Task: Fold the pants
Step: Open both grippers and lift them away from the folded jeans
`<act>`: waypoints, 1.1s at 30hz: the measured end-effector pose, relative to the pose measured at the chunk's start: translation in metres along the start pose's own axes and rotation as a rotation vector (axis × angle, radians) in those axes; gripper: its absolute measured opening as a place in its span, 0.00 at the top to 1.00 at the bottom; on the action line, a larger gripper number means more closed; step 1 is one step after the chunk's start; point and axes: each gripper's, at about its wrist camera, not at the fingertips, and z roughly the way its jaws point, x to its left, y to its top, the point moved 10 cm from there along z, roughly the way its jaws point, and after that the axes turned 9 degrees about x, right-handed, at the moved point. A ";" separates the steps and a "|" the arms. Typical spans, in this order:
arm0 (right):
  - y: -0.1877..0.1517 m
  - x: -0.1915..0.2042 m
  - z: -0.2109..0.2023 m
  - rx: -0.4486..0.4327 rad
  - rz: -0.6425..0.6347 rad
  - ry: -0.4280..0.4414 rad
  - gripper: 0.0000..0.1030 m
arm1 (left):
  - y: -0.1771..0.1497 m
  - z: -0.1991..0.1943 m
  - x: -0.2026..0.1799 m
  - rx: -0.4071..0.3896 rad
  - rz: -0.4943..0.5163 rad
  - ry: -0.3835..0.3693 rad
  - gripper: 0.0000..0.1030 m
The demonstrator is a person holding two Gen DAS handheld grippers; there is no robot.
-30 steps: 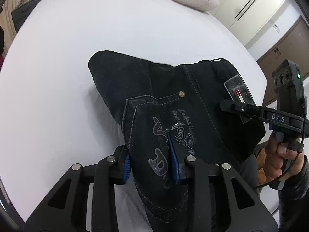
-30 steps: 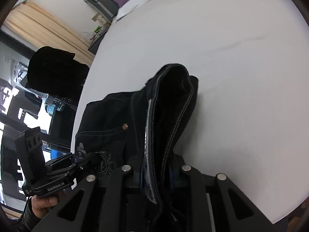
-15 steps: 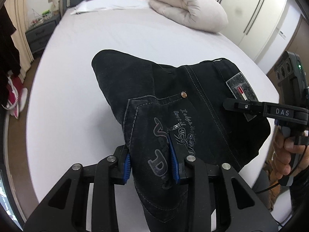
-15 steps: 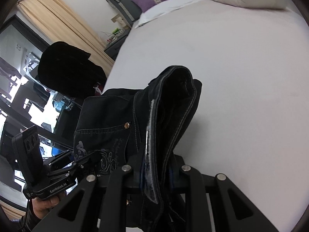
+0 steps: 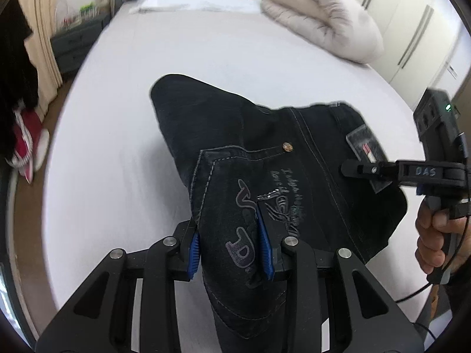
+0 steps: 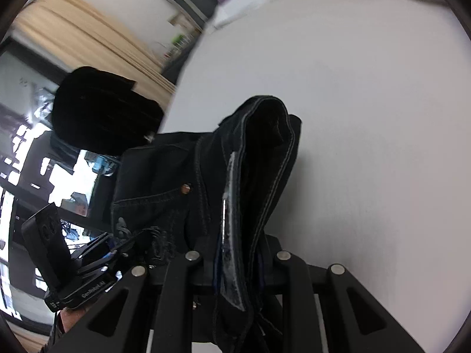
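- We hold the black pants (image 5: 265, 153) lifted over the near edge of the bed (image 5: 206, 58), with their far end draping onto the white sheet toward the middle.
- Our left tool (image 5: 231, 247) is clamped on the pocket side of the waist, its blue pads (image 5: 194, 250) pressing the embroidered denim from both sides.
- Our right tool (image 6: 238, 261) is closed on the waistband at the side with the leather patch (image 5: 365, 147); the cloth there stands as a bunched ridge running away from the camera.
- The relation that matters: the waistband spans between the two tools, parallel to the near edge, while the pants' length runs away from us toward the folded duvet (image 5: 321, 23) at the far right corner.
- We judge the next move to be carrying both grips together, since neither hand is clearly nearer.
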 end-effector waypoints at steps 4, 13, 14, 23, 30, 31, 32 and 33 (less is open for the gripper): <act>-0.007 -0.029 0.024 -0.035 0.028 0.027 0.64 | -0.010 0.035 0.021 -0.004 -0.078 -0.038 0.58; -0.021 -0.006 -0.040 -0.187 -0.015 -0.055 0.36 | -0.036 -0.038 0.023 -0.219 -0.108 -0.010 0.41; -0.028 0.005 -0.057 -0.228 -0.050 -0.082 0.34 | -0.039 -0.056 0.020 -0.263 -0.096 0.013 0.31; -0.096 0.124 -0.216 -0.703 -0.363 -0.263 0.00 | -0.096 -0.272 -0.034 -0.665 -0.105 0.373 0.00; -0.142 0.189 -0.276 -0.819 -0.450 -0.383 0.00 | -0.151 -0.310 -0.047 -0.566 -0.164 0.435 0.00; -0.149 0.192 -0.278 -0.801 -0.440 -0.383 0.00 | -0.160 -0.308 -0.051 -0.537 -0.166 0.425 0.00; -0.157 0.191 -0.278 -0.784 -0.422 -0.386 0.00 | -0.169 -0.308 -0.054 -0.510 -0.171 0.417 0.00; -0.163 0.189 -0.279 -0.759 -0.401 -0.387 0.00 | -0.178 -0.308 -0.057 -0.495 -0.176 0.413 0.00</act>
